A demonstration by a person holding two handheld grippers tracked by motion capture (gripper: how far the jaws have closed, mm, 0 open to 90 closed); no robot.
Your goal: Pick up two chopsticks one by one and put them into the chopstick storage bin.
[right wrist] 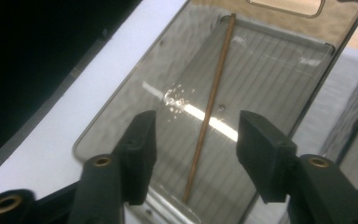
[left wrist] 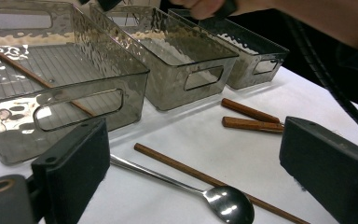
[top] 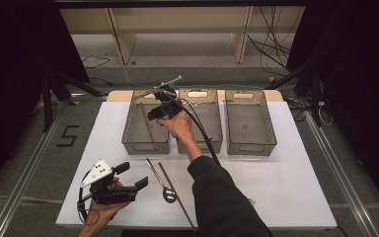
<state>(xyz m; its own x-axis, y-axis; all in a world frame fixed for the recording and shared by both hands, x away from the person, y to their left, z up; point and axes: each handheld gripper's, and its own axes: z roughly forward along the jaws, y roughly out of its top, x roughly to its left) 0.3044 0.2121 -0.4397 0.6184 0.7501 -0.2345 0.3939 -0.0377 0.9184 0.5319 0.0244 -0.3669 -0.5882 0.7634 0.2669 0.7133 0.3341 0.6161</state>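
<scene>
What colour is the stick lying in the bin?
Brown, like wood. The chopstick shows best in the right gripper view.

Three smoky grey see-through bins (top: 249,123), rippled walls (left wrist: 98,51) and fine ribbed lines across the floors (right wrist: 270,79). Brown wooden chopstick (right wrist: 209,109) inside the leftmost bin (top: 145,126). White tabletop (top: 286,182), pale wood edge at the far side. Shiny silver spoon (left wrist: 200,191) beside another reddish-brown chopstick (left wrist: 186,169); two more brown stick ends (left wrist: 249,117) farther off. Black left gripper (top: 131,177) with a light grey plate on top; black right gripper (top: 159,111), matt black pads (right wrist: 142,149) and brass-coloured rivets. Dark sleeve (top: 227,202). Grey floor with a black numeral 5 (top: 69,136). Pale beige shelf legs (top: 121,39) at the back.
</scene>
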